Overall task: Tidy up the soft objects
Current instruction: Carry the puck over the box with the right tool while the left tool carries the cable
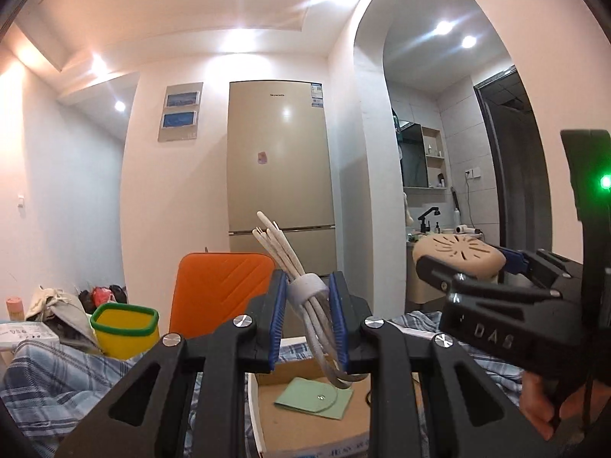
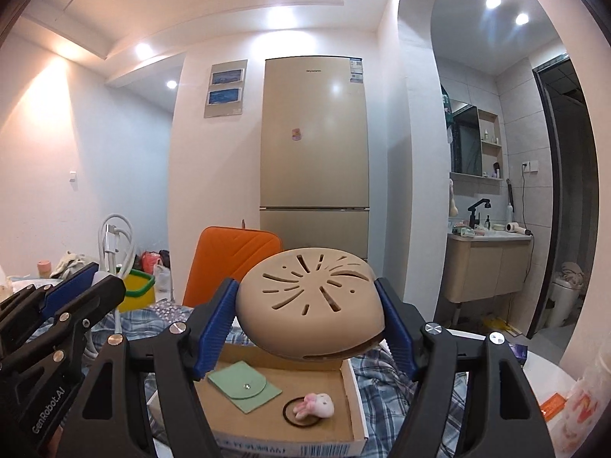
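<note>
My left gripper (image 1: 307, 299) is shut on a bundled white cable (image 1: 305, 286) tied with a grey strap, held up above an open cardboard box (image 1: 305, 431). My right gripper (image 2: 307, 328) is shut on a beige slotted silicone dome (image 2: 309, 297), held above the same box (image 2: 355, 393). In the box lie a green snap pouch (image 2: 244, 385) and a pink bunny hair tie (image 2: 313, 414). The pouch also shows in the left wrist view (image 1: 315, 400). The right gripper with the dome (image 1: 462, 253) appears at the right of the left wrist view; the left gripper with the cable (image 2: 114, 240) at the left of the right wrist view.
The box rests on a blue plaid cloth (image 2: 385, 385). An orange case (image 2: 236, 263) stands behind it, beside a yellow bin with a green rim (image 1: 126, 328). Bags and clutter (image 1: 57, 309) lie at the far left. A fridge (image 2: 315, 152) and a bathroom alcove (image 2: 492, 206) are behind.
</note>
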The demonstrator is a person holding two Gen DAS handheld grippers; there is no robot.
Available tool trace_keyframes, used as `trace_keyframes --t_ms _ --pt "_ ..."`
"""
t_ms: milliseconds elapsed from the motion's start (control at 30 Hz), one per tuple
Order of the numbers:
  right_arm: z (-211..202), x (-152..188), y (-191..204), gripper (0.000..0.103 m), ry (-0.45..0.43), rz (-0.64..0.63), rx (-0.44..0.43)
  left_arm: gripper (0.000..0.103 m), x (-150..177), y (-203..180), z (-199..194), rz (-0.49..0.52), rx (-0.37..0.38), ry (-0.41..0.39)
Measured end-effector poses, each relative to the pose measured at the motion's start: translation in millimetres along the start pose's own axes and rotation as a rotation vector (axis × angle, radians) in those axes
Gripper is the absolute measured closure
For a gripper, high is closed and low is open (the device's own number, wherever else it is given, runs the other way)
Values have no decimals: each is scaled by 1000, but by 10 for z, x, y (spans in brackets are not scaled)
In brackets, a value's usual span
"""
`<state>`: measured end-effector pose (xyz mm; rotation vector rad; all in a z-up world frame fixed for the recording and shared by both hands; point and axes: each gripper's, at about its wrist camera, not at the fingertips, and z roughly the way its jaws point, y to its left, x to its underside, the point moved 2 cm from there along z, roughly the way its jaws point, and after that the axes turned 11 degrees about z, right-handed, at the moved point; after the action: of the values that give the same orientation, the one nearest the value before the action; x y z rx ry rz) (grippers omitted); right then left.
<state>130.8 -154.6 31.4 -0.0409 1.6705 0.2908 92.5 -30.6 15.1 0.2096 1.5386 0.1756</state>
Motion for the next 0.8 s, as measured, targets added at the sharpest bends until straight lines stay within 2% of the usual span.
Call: trace_keyframes --t_ms 133,200,333,467,633,700,800 --pt "134 117 -4 30 -18 -30 48 82 66 -3 204 6 -15 42" --pt "196 134 11 30 -10 -24 57 82 89 34 300 -22 -7 66" --pt "296 169 -1 30 13 2 52 82 174 97 322 -46 -21 77" --pt "298 281 -27 30 6 -22 62 82 242 112 336 -53 -8 100" --pt "368 328 -47 30 49 -19 36 82 278 110 391 -58 14 134" --pt "415 348 -77 30 76 -8 31 82 277 80 458 -42 -2 173" --pt "498 365 -126 30 121 7 30 82 343 44 612 -35 42 270"
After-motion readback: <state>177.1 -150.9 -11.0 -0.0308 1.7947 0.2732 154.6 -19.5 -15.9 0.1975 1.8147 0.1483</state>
